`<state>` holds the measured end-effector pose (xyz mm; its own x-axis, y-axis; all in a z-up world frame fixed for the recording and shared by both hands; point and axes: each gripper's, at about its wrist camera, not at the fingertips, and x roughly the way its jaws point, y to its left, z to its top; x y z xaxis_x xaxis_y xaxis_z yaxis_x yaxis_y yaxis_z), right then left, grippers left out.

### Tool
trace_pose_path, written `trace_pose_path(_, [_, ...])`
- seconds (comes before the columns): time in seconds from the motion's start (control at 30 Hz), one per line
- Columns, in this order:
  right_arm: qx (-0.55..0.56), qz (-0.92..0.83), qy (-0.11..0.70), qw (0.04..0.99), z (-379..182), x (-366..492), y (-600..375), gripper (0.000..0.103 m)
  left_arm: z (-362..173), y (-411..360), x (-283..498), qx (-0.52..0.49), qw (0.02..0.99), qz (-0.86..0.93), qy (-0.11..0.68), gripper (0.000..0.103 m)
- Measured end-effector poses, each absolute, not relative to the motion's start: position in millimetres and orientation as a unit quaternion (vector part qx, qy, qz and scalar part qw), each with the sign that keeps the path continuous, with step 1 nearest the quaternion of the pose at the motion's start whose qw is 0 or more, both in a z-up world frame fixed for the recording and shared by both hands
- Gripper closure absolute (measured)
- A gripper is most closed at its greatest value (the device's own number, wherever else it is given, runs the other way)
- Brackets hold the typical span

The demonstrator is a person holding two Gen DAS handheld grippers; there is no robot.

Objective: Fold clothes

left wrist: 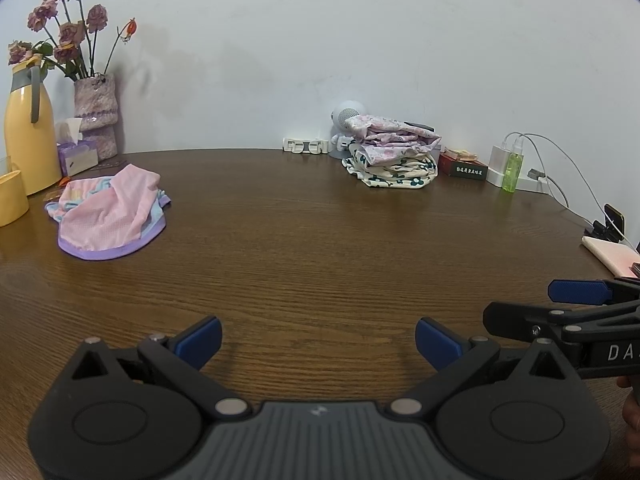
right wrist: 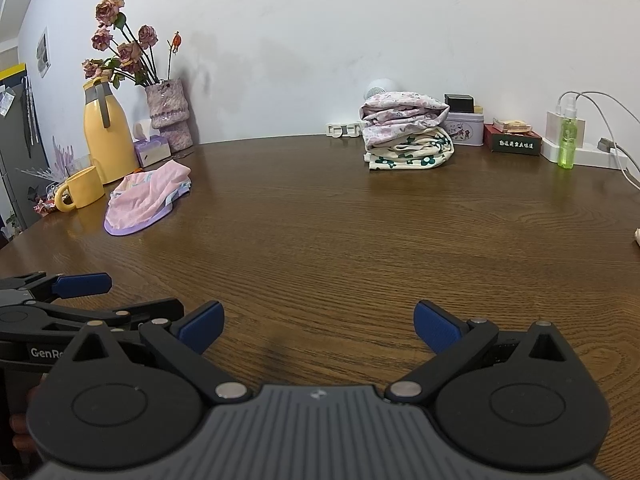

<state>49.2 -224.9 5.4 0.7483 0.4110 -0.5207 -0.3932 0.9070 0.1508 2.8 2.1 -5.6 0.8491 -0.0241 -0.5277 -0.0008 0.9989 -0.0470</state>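
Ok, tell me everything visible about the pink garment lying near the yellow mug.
The pink garment is a small, thin, mesh-like piece with a lilac band along its near hem and pale blue trim. It lies crumpled and unfolded on the wooden table, at its far left, just in front of the yellow mug and jug. Neither gripper touches it.

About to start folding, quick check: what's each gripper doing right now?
Left gripper: open, holding nothing, over bare table.
Right gripper: open, holding nothing.
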Motion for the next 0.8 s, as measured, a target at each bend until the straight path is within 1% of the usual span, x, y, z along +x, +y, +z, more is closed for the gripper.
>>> trace_pose_path(0.53, [0.018, 0.223, 0.286, 0.931, 9.3, 54.0, -221.7, 0.0, -0.4, 7.5, 5.7, -0.028, 0.962, -0.003, 0.272, 0.0])
trace_pose_path(0.8, [-0.007, 0.237, 0.283, 0.929, 19.5, 64.6, -199.4, 0.0, 7.1, 27.6, 15.9, -0.031, 0.962, 0.01, 0.27, 0.0])
